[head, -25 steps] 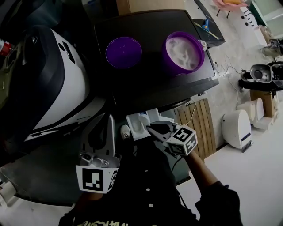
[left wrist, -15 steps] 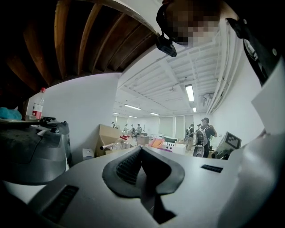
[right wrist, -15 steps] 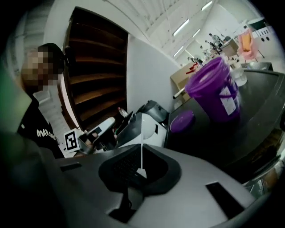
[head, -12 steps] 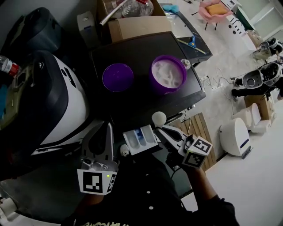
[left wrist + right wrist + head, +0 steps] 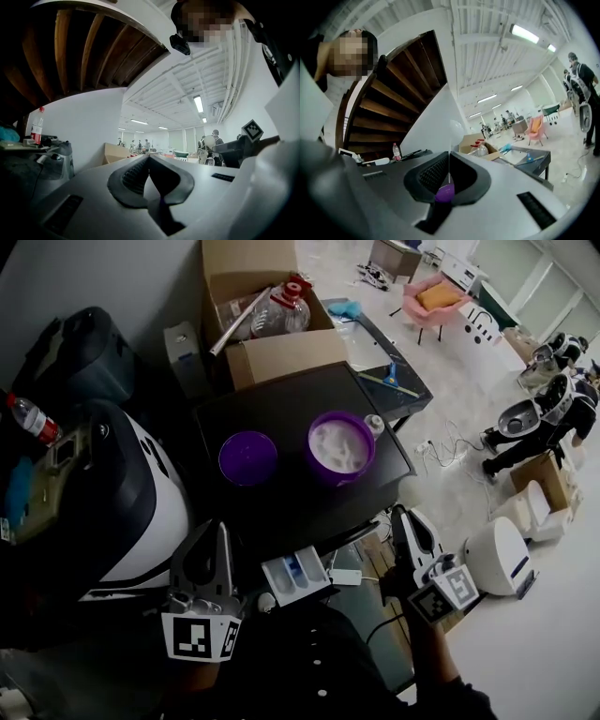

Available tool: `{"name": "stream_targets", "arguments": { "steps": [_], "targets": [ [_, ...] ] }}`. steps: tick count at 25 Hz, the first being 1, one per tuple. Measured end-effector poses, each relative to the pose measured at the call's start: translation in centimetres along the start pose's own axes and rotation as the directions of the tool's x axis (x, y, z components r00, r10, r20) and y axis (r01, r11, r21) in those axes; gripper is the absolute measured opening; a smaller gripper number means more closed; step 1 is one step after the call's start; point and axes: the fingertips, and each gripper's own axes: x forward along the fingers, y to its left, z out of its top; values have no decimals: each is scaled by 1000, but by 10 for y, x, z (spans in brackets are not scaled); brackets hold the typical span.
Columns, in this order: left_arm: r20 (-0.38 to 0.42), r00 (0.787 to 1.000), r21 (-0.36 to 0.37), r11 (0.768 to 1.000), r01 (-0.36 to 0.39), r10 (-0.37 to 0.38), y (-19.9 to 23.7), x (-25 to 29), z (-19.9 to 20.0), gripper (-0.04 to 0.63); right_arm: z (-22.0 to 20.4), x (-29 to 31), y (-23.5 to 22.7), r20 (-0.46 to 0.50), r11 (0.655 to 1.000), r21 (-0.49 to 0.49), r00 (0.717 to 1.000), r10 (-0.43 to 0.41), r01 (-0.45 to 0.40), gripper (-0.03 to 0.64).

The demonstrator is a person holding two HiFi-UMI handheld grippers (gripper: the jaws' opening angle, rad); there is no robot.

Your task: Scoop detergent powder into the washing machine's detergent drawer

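Since the previous frames, your right gripper (image 5: 403,521) has swung away from the detergent drawer (image 5: 295,577) toward 3 o'clock, and your view has lifted to take in more of the room.

Right gripper: it points toward 12 o'clock. Its jaws are pinched on the thin handle of a white scoop (image 5: 454,126), whose round bowl stands beyond the tips. A purple patch shows at the base of the jaws; you cannot tell what it is.

Left gripper (image 5: 220,532): it sits at 9 o'clock of the drawer, with jaws pressed together and nothing between them.

Drawer: it stands pulled out at 6 o'clock of the dark worktop (image 5: 281,404), below its front edge, beside the white-and-black washing machine (image 5: 122,493).

Worktop: the open purple tub (image 5: 340,448), with pale powder inside, is near the front edge. Its purple lid (image 5: 248,457) lies at 9 o'clock of it and a small white cap (image 5: 375,425) is just beside it at 2 o'clock.

Obstacles: the worktop's front edge lies between your right gripper and the tub, and a slatted wooden panel (image 5: 378,568) stands below it.

Surroundings: a cardboard box (image 5: 258,296) is at 12 o'clock, a pink chair (image 5: 436,301) at 1 o'clock and a bottle (image 5: 33,418) at 9 o'clock.
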Motion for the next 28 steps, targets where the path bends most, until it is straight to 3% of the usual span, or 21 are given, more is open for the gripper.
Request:
{"name": "stream_targets", "arguments": {
  "steps": [9,15,20,28],
  "targets": [
    [72,997,41,998,-38,35,20,2,32,14,61,-27,-17,186,971,-161,972,-144,175,34],
    [93,992,71,993,-94,87,36,-3,40,14,63,-50,-39,194,908,-306,953,-234,285,34],
    [95,987,80,987,-138,130,46,-5,42,14,63,-62,-51,212,897,-310,943,-257,314,34],
    [92,989,100,987,-128,119,37,-5,40,14,66,-54,-40,217,892,-335,946,-239,302,34]
  ]
}}
